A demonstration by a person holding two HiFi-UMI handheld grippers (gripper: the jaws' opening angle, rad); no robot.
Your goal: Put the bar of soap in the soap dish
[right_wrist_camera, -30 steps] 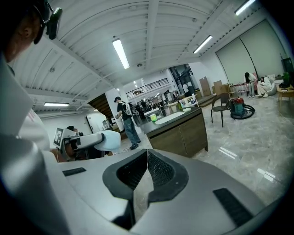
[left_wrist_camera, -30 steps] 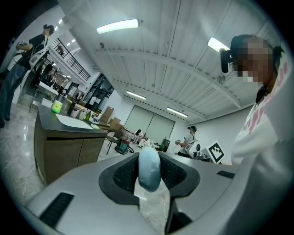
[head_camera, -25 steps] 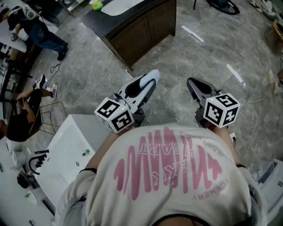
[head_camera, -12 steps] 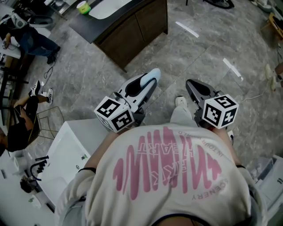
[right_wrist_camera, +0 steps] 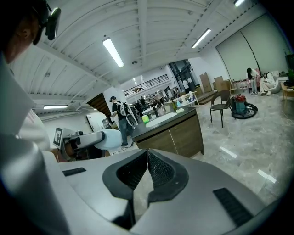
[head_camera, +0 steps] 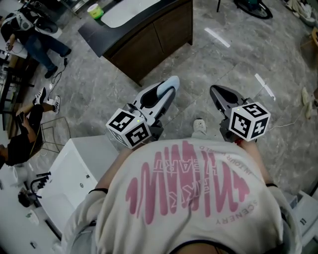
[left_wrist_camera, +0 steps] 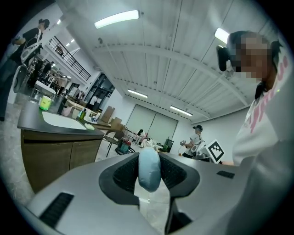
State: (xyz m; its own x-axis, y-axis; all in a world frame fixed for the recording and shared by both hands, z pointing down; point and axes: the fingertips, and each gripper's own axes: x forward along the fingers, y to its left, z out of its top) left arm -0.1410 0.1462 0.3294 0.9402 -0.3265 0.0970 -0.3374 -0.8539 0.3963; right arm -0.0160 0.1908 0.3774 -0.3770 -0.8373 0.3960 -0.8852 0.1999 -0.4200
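Observation:
A pale blue bar of soap (left_wrist_camera: 149, 166) stands on edge between the black pads of my left gripper (left_wrist_camera: 149, 176), which is shut on it. In the head view the left gripper (head_camera: 170, 85) points up the picture toward a dark counter (head_camera: 149, 37) with a white basin (head_camera: 126, 9). My right gripper (head_camera: 217, 93) is level beside it, jaws together with nothing between them (right_wrist_camera: 147, 158). The same counter (right_wrist_camera: 171, 125) shows ahead in the right gripper view. I cannot make out a soap dish in any view.
A green cup (head_camera: 94, 10) stands on the counter's left end. A white tub-like unit (head_camera: 74, 168) sits at my lower left. People (head_camera: 37, 34) stand at the far left. A chair (right_wrist_camera: 221, 104) and a vacuum (right_wrist_camera: 241, 110) stand on the grey stone floor.
The person has walked on across the floor with both grippers carried along, still side by side. A shoe now shows between them. The soap stays in the left jaws.

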